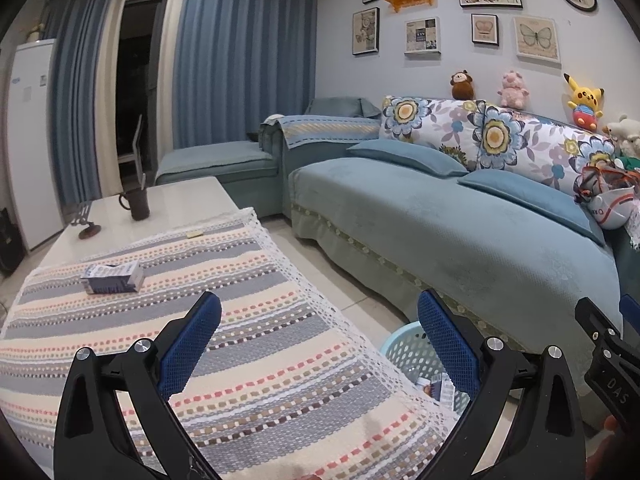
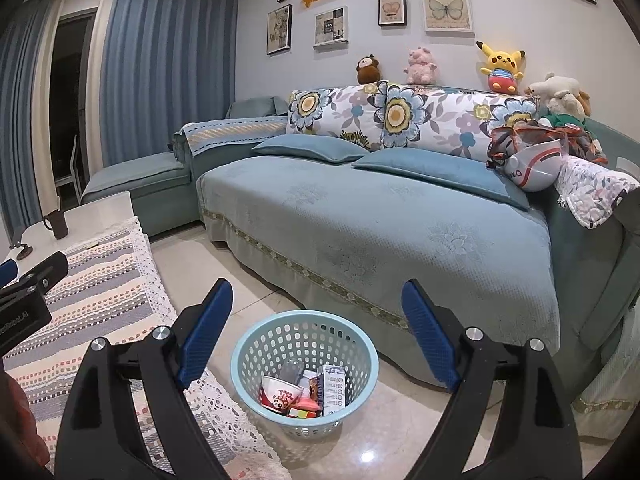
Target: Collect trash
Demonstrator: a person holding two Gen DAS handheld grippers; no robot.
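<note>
A blue and white carton lies on the striped cloth of the low table. My left gripper is open and empty above the table's near right part, well short of the carton. A light blue perforated basket stands on the floor between table and sofa and holds several wrappers, a cup and a box. Its rim also shows in the left wrist view. My right gripper is open and empty, above the basket. The right gripper also shows at the edge of the left wrist view.
A dark mug and a small stand sit on the table's bare far end. A small yellow item lies at the cloth's far edge. A blue sofa with cushions, a helmet and plush toys runs along the right.
</note>
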